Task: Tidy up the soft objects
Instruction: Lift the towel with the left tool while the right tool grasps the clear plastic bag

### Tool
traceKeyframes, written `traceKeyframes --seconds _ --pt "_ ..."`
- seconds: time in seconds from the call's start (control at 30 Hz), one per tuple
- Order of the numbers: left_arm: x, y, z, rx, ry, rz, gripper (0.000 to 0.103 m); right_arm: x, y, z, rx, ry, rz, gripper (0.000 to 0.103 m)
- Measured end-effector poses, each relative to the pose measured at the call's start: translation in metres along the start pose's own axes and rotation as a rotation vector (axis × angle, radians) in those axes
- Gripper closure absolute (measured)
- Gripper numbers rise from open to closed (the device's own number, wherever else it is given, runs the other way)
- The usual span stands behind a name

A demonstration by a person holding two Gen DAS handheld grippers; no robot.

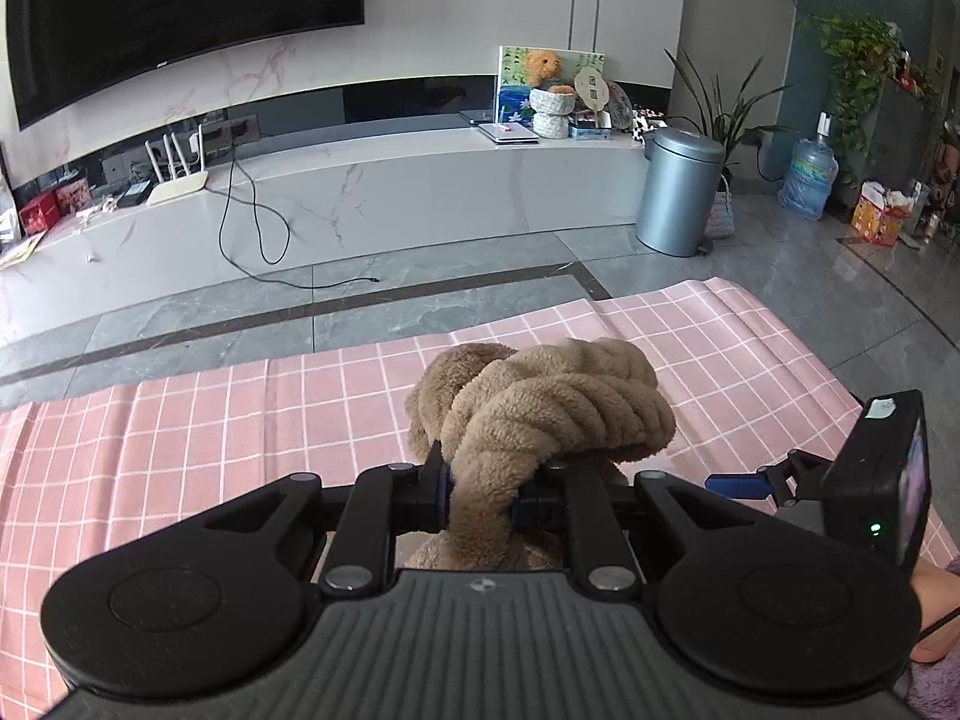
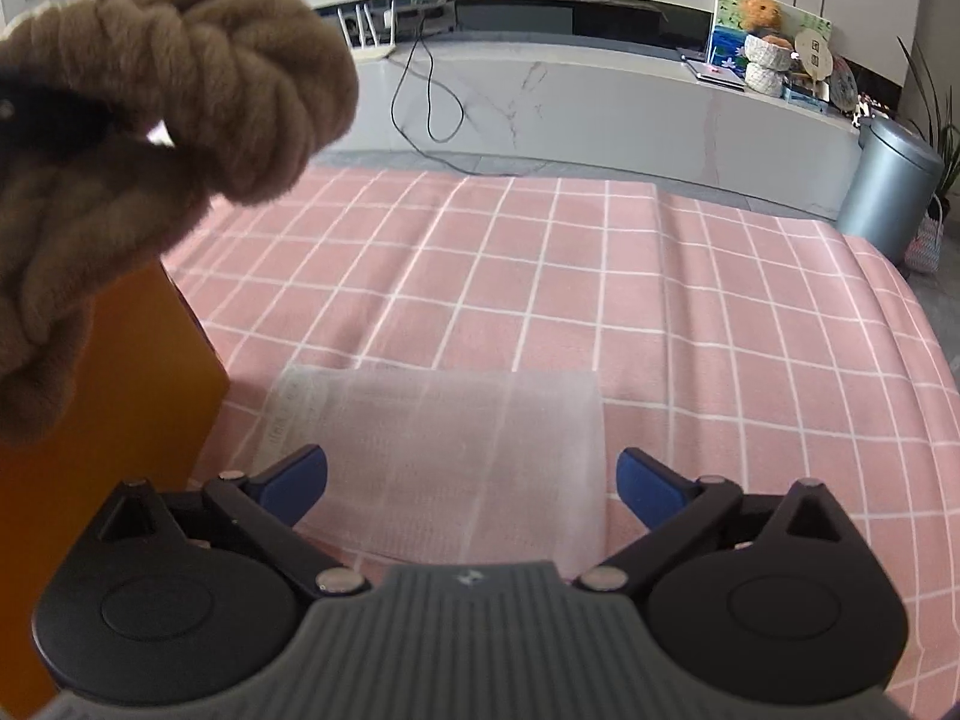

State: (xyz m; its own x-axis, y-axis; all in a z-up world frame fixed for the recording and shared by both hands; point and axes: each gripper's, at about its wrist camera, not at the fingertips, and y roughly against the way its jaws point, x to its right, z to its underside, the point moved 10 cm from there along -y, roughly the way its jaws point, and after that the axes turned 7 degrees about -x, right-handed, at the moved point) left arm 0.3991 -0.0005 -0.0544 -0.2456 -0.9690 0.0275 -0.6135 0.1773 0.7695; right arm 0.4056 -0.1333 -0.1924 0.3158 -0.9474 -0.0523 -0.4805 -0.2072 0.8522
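My left gripper (image 1: 480, 495) is shut on a brown plush knot cushion (image 1: 540, 408) and holds it above the pink checked tablecloth (image 1: 240, 420). The same cushion (image 2: 156, 120) hangs at the upper left of the right wrist view, over an orange box (image 2: 120, 396). My right gripper (image 2: 472, 477) is open and empty, low over a sheet of translucent white foam wrap (image 2: 444, 438) that lies flat on the cloth. The right gripper also shows at the right edge of the left wrist view (image 1: 735, 485).
The pink cloth (image 2: 660, 312) covers the whole table. Beyond its far edge are grey floor tiles (image 1: 300, 312), a white TV bench (image 1: 390, 192) with a loose cable, and a grey bin (image 1: 678, 192).
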Motion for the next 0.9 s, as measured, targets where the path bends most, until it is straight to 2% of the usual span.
traceKeyframes --seconds 0.2,0.3,0.4,0.5,0.57,0.6,0.63,0.67,0.73,0.9 --pt "-0.014 -0.001 0.006 0.014 0.036 0.027 0.084 -0.008 -0.017 0.01 -0.065 0.022 0.029 0.003" --pt "-0.015 0.0 0.007 0.02 0.038 0.036 0.084 -0.008 -0.017 0.011 -0.057 0.021 0.034 0.005" --pt "-0.017 0.0 0.009 0.025 0.046 0.041 0.084 -0.011 -0.014 0.01 -0.055 0.035 0.026 0.012" --pt "-0.017 0.0 0.01 0.026 0.05 0.042 0.084 -0.018 -0.009 0.009 -0.031 0.064 0.01 0.035" --pt "-0.017 0.0 0.01 0.026 0.048 0.041 0.084 -0.021 -0.007 0.007 -0.019 0.08 0.007 0.062" --pt "-0.018 0.0 0.01 0.025 0.047 0.04 0.084 -0.022 -0.006 0.006 -0.016 0.086 0.008 0.069" --pt "-0.018 0.0 0.01 0.026 0.048 0.04 0.084 -0.023 -0.006 0.006 -0.014 0.096 0.011 0.085" --pt "-0.019 -0.001 0.011 0.025 0.048 0.04 0.084 -0.023 -0.006 0.006 -0.013 0.11 0.022 0.095" --pt "-0.019 -0.001 0.011 0.025 0.05 0.04 0.083 -0.024 -0.005 0.006 -0.008 0.121 0.025 0.103" --pt "-0.019 -0.001 0.012 0.025 0.052 0.041 0.083 -0.022 -0.001 0.008 0.001 0.119 0.034 0.103"
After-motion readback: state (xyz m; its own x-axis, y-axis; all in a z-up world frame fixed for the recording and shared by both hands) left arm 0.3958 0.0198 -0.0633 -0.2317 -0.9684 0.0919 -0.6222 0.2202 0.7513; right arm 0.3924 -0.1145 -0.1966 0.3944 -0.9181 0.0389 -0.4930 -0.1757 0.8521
